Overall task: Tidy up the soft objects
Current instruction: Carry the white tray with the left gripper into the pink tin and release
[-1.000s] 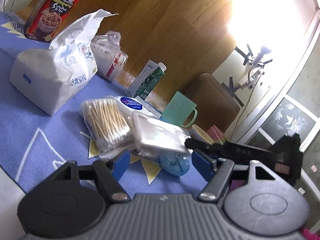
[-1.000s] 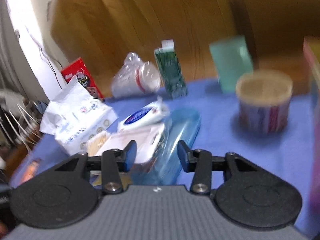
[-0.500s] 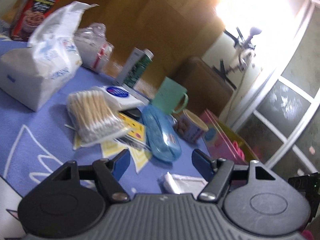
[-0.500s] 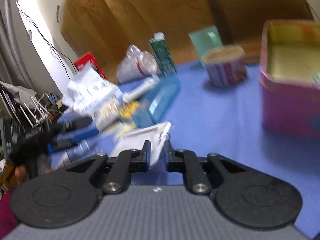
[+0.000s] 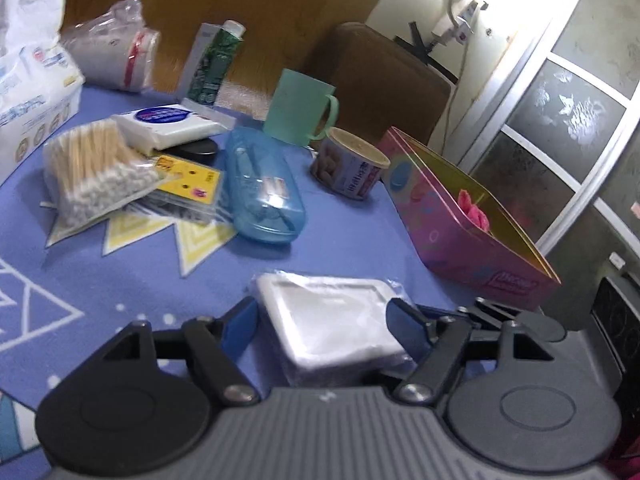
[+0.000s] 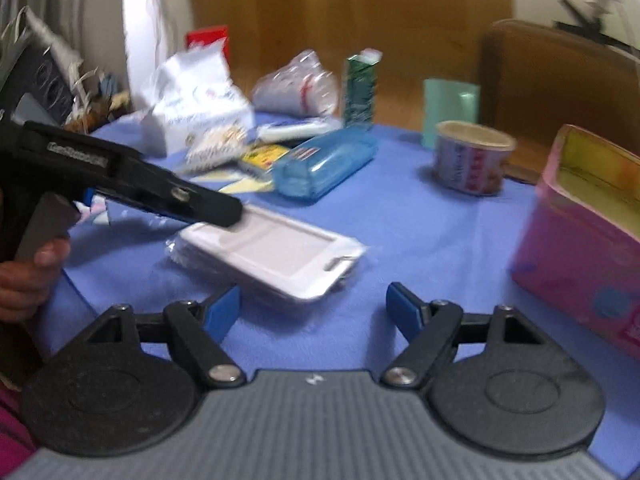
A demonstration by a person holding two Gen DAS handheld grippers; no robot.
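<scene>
A flat white pack in clear wrap (image 5: 332, 316) lies on the blue cloth (image 5: 344, 236). My left gripper (image 5: 324, 324) is open, its blue fingers on either side of the pack. In the right wrist view the pack (image 6: 272, 252) lies just ahead of my open, empty right gripper (image 6: 314, 306), and the left gripper's black body (image 6: 132, 180) reaches over the pack's left end. A pink box (image 5: 460, 208) with a pink soft item (image 5: 474, 208) inside stands at the right.
A blue plastic case (image 5: 260, 188), a bag of cotton swabs (image 5: 92, 168), a wipes pack (image 5: 168, 124), a tissue pack (image 5: 32, 80), a green mug (image 5: 300, 104), a round tin (image 5: 348, 164) and a green carton (image 5: 212, 64) crowd the far cloth.
My right gripper carried the white pack off the pile, set it down on the cloth nearer the pink box and opened. My left gripper swung right and now straddles the pack.
</scene>
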